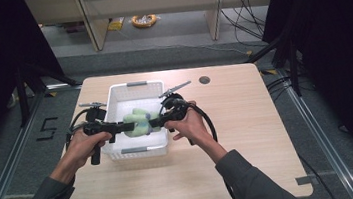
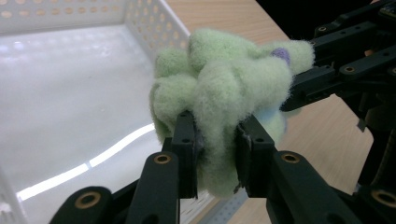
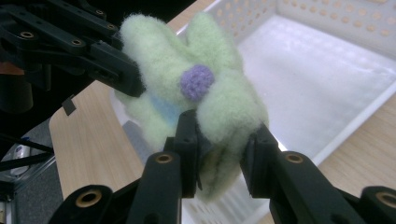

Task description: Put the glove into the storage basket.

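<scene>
A fluffy light-green soft toy with a small purple knob hangs over the white perforated basket, held from both sides. My left gripper comes in from the left and is shut on the toy, its pads pinching the fleece. From the right, my right gripper is shut on the toy's other end. In the left gripper view the other gripper's jaws bite the toy at the upper right. The basket's inside holds nothing.
The basket stands on a light wooden table, with bare wood to its right and in front. A dark round hole sits near the table's far edge. Metal rails and black curtains flank the table; cables lie on the floor behind.
</scene>
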Action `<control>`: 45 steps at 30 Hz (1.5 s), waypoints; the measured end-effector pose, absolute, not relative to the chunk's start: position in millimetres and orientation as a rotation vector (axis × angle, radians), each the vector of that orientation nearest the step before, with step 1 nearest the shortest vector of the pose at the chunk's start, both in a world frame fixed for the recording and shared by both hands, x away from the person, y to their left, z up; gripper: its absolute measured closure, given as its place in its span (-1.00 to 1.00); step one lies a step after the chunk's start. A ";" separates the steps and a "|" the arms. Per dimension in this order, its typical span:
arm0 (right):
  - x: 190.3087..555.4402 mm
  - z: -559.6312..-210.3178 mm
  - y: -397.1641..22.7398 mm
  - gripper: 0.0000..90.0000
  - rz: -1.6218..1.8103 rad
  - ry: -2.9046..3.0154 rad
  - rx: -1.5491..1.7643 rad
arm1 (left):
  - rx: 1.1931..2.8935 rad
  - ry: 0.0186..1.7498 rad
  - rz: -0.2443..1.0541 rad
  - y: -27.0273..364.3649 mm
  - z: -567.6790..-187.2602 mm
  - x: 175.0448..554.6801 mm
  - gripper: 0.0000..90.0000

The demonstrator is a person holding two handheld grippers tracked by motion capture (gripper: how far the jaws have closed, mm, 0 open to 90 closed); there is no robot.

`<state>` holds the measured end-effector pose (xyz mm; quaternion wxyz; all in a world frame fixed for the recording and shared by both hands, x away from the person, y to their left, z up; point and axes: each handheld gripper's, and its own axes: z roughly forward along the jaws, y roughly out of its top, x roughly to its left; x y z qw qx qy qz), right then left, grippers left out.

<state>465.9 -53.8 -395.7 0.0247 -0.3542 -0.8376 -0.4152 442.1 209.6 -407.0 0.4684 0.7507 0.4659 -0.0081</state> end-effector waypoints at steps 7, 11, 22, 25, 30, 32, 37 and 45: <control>479.0 -412.4 -40.9 0.59 -1.225 -2.573 -1.134 | 1.863 1.195 -0.040 216.8 -420.1 453.6 0.59; 485.0 -421.3 -34.7 0.59 -1.197 -2.578 -1.143 | 1.882 1.220 -0.049 218.6 -427.5 459.6 0.59; 495.8 -442.9 -21.0 0.58 -1.087 -2.592 -1.190 | 1.925 1.271 -0.047 218.4 -445.7 467.5 0.58; 497.1 -446.7 -19.0 0.58 -1.059 -2.591 -1.200 | 1.933 1.282 -0.040 217.0 -449.5 468.8 0.58; 499.3 -452.4 -15.8 0.58 -1.014 -2.609 -1.214 | 1.976 1.289 -0.032 214.0 -452.7 471.1 0.58; 499.9 -454.3 -14.9 0.57 -1.002 -2.615 -1.216 | 1.982 1.289 -0.029 212.5 -453.8 471.3 0.57; 499.5 -453.8 -12.9 0.56 -0.974 -2.641 -1.221 | 2.004 1.300 -0.021 210.9 -456.3 473.1 0.56; 500.2 -453.5 -5.6 0.45 -0.881 -2.767 -1.160 | 2.071 1.299 -0.013 207.4 -463.5 474.3 0.52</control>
